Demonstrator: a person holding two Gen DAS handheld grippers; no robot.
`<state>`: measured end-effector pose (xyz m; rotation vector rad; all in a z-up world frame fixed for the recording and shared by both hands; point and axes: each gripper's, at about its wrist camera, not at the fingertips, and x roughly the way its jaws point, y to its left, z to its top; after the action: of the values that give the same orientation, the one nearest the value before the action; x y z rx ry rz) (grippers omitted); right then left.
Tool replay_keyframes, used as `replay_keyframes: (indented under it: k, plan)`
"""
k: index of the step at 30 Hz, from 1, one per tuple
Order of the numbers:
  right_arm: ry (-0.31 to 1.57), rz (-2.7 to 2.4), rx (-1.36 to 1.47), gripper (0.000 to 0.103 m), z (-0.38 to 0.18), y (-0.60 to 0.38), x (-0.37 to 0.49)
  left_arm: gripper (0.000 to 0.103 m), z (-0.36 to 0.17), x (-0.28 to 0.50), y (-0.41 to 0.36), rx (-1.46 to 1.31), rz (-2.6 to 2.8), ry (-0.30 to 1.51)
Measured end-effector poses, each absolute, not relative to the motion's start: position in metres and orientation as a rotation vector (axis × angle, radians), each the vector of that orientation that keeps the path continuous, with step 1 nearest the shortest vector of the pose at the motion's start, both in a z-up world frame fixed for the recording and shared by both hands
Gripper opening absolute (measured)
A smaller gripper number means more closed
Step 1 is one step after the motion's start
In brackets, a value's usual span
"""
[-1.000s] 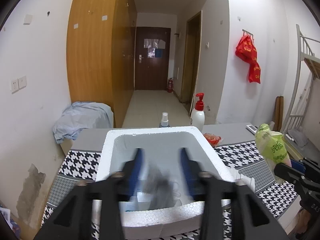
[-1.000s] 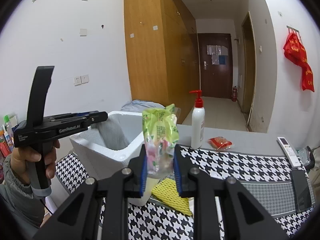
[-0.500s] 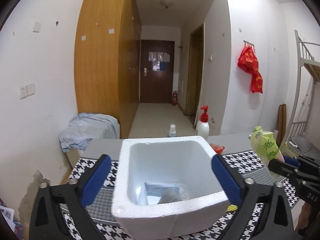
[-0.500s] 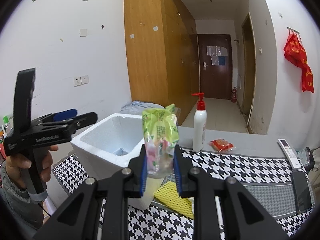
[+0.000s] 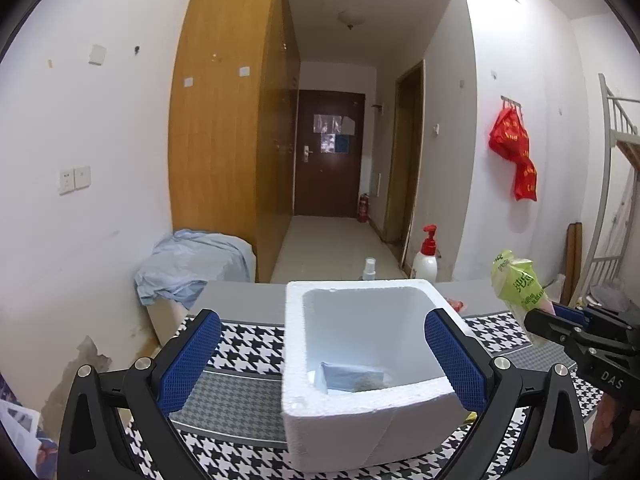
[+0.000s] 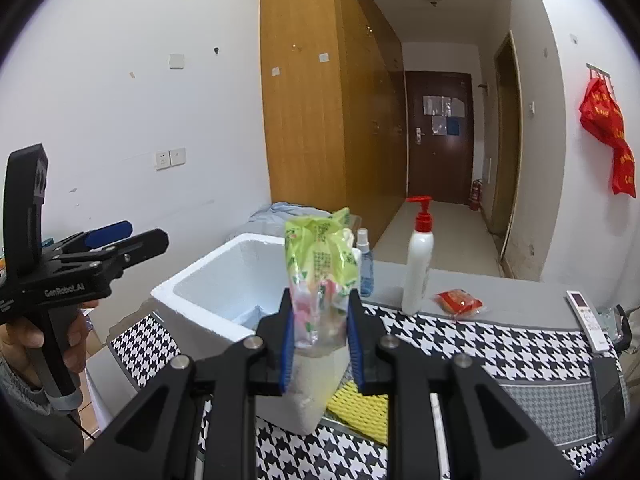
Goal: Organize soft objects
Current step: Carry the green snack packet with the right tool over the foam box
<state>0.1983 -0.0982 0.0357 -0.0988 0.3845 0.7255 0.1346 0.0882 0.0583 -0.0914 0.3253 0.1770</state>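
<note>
L gripper (image 5: 322,354) just spread wide, empty; grey cloth (image 5: 370,380) now dropped in foam box (image 5: 360,412) ahead. R gripper (image 6: 320,344) pinching green pouch (image 6: 320,264) — goes in next, I reckon.

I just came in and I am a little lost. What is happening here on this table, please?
A person is sorting soft things into a white foam box on the checked tablecloth. The left hand-held gripper is wide open and empty in front of the box; its jaws have just been opening. A bluish packet and something grey lie at the bottom of the box. The right hand-held gripper is shut on a green plastic bag, held upright beside the box.
</note>
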Motion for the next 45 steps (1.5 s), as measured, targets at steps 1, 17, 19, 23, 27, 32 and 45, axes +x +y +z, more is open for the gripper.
replay_keyframes:
  k: [1,17,19,23,27,32,45]
  plan:
    - [0.384,0.724,-0.099,0.027,0.036,-0.097,0.198,0.102,0.058,0.133,0.09,-0.092,0.182,0.323]
    - [0.398,0.77,-0.122,0.027,0.04,-0.064,0.204,0.102,0.054,0.111,0.112,-0.113,0.242,0.314]
    - [0.4,0.776,-0.127,0.027,0.04,-0.06,0.205,0.102,0.053,0.109,0.114,-0.114,0.25,0.315]
    - [0.41,0.79,-0.139,0.027,0.039,-0.05,0.206,0.102,0.051,0.107,0.114,-0.117,0.251,0.319]
    - [0.42,0.797,-0.143,0.027,0.037,-0.043,0.21,0.102,0.049,0.104,0.116,-0.118,0.252,0.326]
    - [0.436,0.808,-0.144,0.027,0.036,-0.036,0.213,0.102,0.048,0.099,0.12,-0.125,0.263,0.329]
    - [0.459,0.81,-0.167,0.027,0.035,-0.014,0.22,0.102,0.05,0.09,0.138,-0.124,0.282,0.325]
